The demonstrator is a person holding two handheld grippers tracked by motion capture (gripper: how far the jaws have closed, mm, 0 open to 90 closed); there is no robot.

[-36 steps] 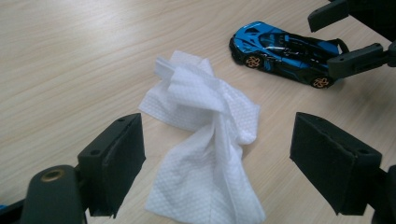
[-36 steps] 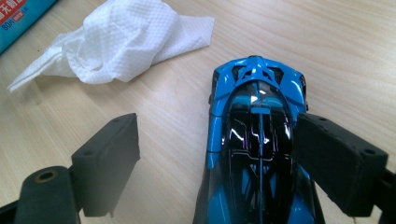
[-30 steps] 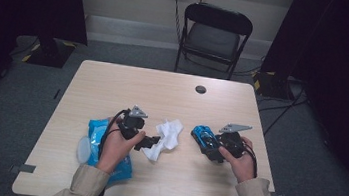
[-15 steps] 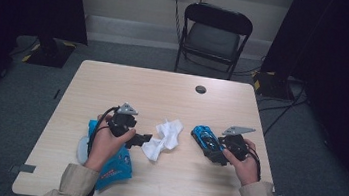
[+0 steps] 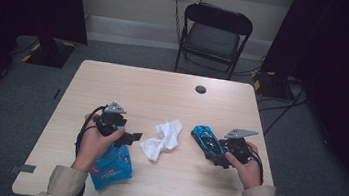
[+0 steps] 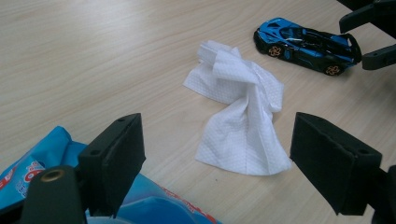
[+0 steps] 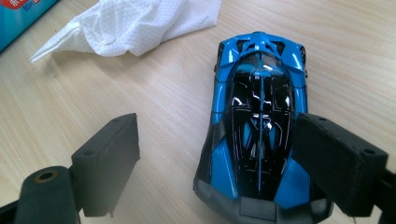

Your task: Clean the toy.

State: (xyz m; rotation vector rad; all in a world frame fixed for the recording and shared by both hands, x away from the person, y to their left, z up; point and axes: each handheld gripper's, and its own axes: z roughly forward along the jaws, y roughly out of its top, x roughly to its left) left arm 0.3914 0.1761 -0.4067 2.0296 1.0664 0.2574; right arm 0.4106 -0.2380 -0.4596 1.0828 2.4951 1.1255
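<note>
Table [image 5: 163, 91]: wipe [image 5: 163, 138] between packet [image 5: 111, 168] and car [image 5: 206, 140].

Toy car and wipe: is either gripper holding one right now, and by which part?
Nothing is held. The left gripper is open near the white wipe. The right gripper is open around the blue toy car's rear without clamping it.

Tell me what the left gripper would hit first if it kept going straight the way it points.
Most likely the crumpled white wipe: it lies on the table directly ahead between the open jaws of the left gripper. The blue toy car sits farther off, to the side.
</note>
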